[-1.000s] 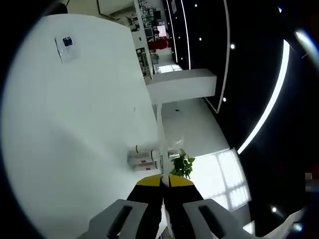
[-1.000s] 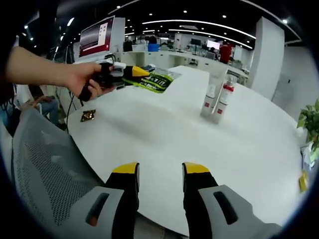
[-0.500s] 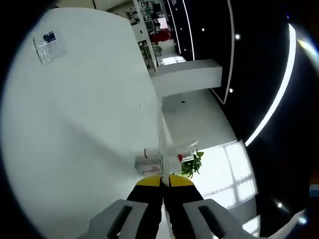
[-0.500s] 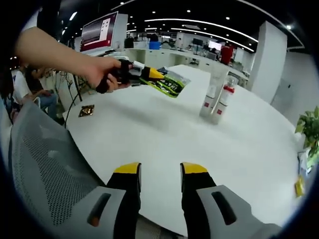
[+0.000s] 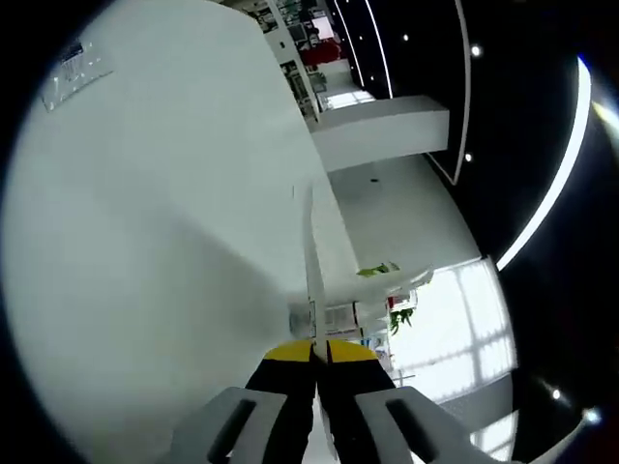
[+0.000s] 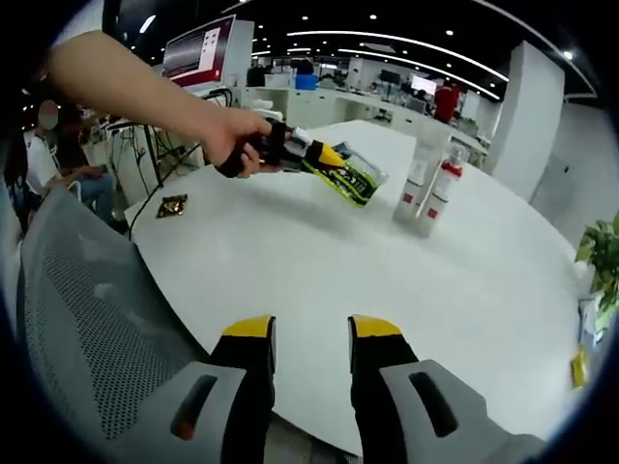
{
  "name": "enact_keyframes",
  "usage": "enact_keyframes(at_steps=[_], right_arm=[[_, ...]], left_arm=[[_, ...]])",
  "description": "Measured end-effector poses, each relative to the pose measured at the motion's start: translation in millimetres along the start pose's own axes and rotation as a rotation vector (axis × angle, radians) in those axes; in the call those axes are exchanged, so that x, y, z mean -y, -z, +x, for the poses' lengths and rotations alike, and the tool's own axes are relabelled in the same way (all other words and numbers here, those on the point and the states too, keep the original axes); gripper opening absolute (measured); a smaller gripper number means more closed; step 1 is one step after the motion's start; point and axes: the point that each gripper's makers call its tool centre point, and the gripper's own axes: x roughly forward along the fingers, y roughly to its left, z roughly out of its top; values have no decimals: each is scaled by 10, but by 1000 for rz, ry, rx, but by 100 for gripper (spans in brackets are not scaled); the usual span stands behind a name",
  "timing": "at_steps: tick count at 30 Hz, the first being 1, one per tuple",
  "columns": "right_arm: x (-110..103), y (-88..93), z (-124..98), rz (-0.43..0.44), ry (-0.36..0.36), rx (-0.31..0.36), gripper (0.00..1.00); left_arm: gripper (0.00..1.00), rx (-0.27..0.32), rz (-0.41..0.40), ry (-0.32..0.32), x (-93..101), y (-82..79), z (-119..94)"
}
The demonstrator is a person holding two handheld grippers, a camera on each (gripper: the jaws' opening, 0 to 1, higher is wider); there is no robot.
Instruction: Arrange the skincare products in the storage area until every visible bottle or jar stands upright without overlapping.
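Note:
Two skincare containers stand upright side by side on the white round table: a white tube and a white bottle with a red cap. A hand holds my left gripper above the table, shut on a green and black packet just left of the tube. In the left gripper view the packet shows edge-on between the shut jaws of the left gripper, with the tube and the red-capped bottle close behind it. My right gripper stands open over the table's near edge, holding nothing.
A small brown wrapper lies near the table's left edge. A grey mesh chair stands close on the left. A plant and a yellow item sit at the far right. A small card lies on the table.
The hand has carried my left gripper and the packet to the right, closer to the two containers. My right gripper has stayed open in place.

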Motion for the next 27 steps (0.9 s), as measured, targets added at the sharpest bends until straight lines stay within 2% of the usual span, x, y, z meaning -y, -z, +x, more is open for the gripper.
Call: enact_keyframes(at_steps=[14, 22, 27], right_arm=[[-13, 30, 11, -21, -2, -13, 27], [8, 31, 13, -22, 5, -13, 27], [5, 38, 16, -22, 3, -17, 27]], left_arm=[[3, -33, 9, -96, -206, -78, 292], [4, -46, 32, -123, -229, -106, 370], [5, -49, 71, -181, -288, -122, 384]])
